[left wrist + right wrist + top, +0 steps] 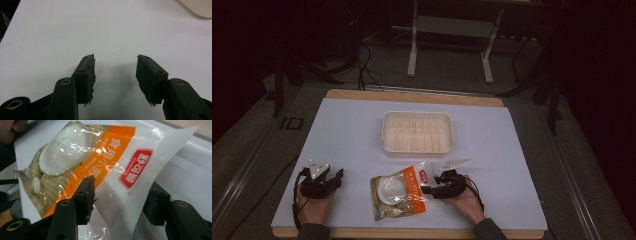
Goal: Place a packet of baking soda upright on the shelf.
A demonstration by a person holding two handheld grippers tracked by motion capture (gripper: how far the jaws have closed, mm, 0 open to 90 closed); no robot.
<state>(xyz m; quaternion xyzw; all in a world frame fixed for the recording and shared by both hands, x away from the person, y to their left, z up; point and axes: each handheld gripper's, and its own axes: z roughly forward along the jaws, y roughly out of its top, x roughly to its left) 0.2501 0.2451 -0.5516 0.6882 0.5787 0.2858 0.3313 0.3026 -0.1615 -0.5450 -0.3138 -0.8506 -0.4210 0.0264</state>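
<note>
The bag [401, 193] lies near the bench's [342, 125] front edge, below the tray [417, 132]. I judge it light, limp and slick, so I'd grip its flat sealed end. My right gripper [117, 200] stands wide around that end, pads not pressing. My left gripper [115, 75] gapes empty.

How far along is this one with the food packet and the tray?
Early. Nothing done: the cream tray holds nothing. In hand: the right claw straddles the orange-and-white food packet, jaws apart, grip unconfirmed. The left claw rests open. Left: probably lifting the packet into the tray.
</note>
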